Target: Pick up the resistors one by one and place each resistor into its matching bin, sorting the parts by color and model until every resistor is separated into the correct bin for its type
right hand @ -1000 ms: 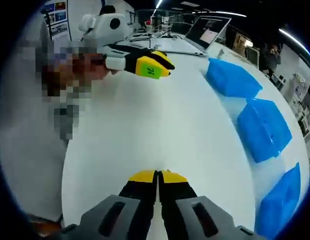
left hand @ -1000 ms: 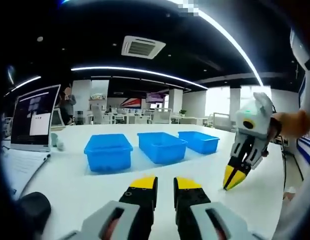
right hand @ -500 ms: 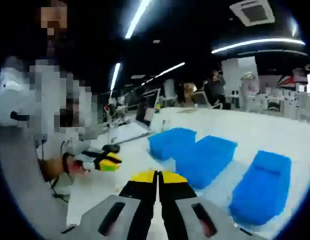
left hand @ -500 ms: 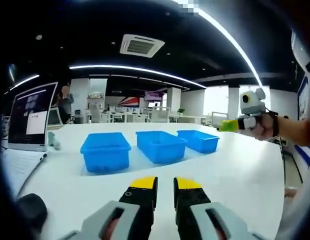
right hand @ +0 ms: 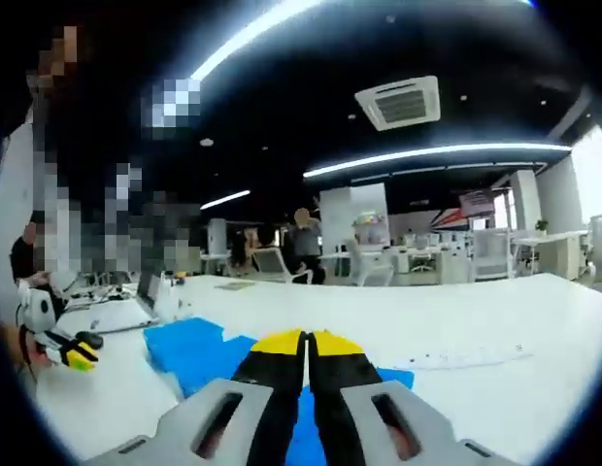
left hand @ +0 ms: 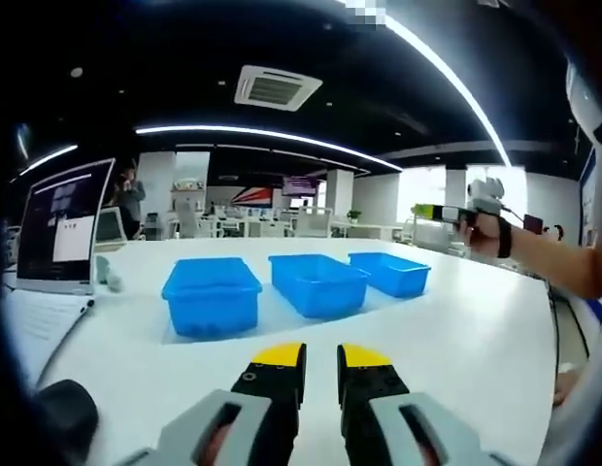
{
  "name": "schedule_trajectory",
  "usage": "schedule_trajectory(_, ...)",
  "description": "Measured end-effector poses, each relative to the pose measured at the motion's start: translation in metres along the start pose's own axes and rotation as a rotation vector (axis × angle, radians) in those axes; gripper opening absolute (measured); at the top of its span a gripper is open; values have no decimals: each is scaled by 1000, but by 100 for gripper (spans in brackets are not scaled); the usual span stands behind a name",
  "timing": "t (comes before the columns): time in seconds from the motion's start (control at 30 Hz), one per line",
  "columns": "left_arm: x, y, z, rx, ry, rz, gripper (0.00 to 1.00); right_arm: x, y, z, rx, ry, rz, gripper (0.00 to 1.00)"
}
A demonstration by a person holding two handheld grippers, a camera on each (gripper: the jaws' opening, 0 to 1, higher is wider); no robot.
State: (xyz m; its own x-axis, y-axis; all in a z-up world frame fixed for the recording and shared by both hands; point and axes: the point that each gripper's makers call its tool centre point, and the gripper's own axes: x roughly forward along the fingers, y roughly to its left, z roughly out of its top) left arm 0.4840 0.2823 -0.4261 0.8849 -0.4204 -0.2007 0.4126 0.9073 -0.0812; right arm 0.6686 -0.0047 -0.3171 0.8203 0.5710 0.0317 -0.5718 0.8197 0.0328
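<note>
My left gripper point(left hand: 320, 357) sits low over the white table point(left hand: 456, 330), jaws slightly parted, nothing between them. I'm parking it there, aimed at the three blue bins point(left hand: 212, 294) lined up ahead, so it stays out of the way. My right gripper point(right hand: 306, 342) is clenched, yellow tips pressed together; if a resistor is pinched in there it's too small to see, so can't tell. In the left gripper view it's held high at the right, over the far bin point(left hand: 388, 273). In the right gripper view it points level across the room, blue bins point(right hand: 189, 348) just below the tips. My guess: carrying to a bin. No loose resistors visible on the table. A laptop point(left hand: 63, 228) stands at the left.
</note>
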Motion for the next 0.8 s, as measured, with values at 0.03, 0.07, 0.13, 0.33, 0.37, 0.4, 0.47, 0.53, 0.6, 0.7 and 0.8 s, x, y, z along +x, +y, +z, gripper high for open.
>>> schedule_trajectory(0.03, 0, 1, 0, -1, -1, 2, 16, 1, 0, -3, -1, 3, -3, 5)
schedule_trajectory(0.07, 0, 1, 1, -1, -1, 3, 16, 2, -1, -7, -1, 10, -10, 5)
schedule_trajectory(0.13, 0, 2, 1, 1, -2, 7, 16, 5, -4, -13, -1, 25, -17, 5)
schedule_trajectory(0.33, 1, 1, 3, -21, -13, 3, 16, 10, -20, -53, 36, 162, -50, 35)
schedule_trajectory(0.37, 1, 1, 5, -21, -16, 3, 16, 7, -20, -52, 33, 160, -56, 35)
schedule_trajectory(0.4, 0, 1, 6, -19, -19, 4, 16, 6, -21, -50, 31, 156, -57, 34)
schedule_trajectory(0.47, 0, 1, 8, -19, -26, 5, 16, 4, -22, -45, 31, 139, -60, 33)
schedule_trajectory(0.53, -1, 0, 10, -16, -27, 5, 16, 2, -23, -42, 33, 133, -59, 31)
schedule_trajectory(0.6, -1, -1, 11, -10, -29, 2, 16, 1, -22, -40, 33, 128, -54, 30)
schedule_trajectory(0.7, -2, -4, 14, -2, -33, -1, 16, -2, -19, -37, 26, 124, -39, 29)
schedule_trajectory(0.8, -3, -4, 17, 1, -38, 1, 16, -6, -12, -28, 12, 104, -25, 27)
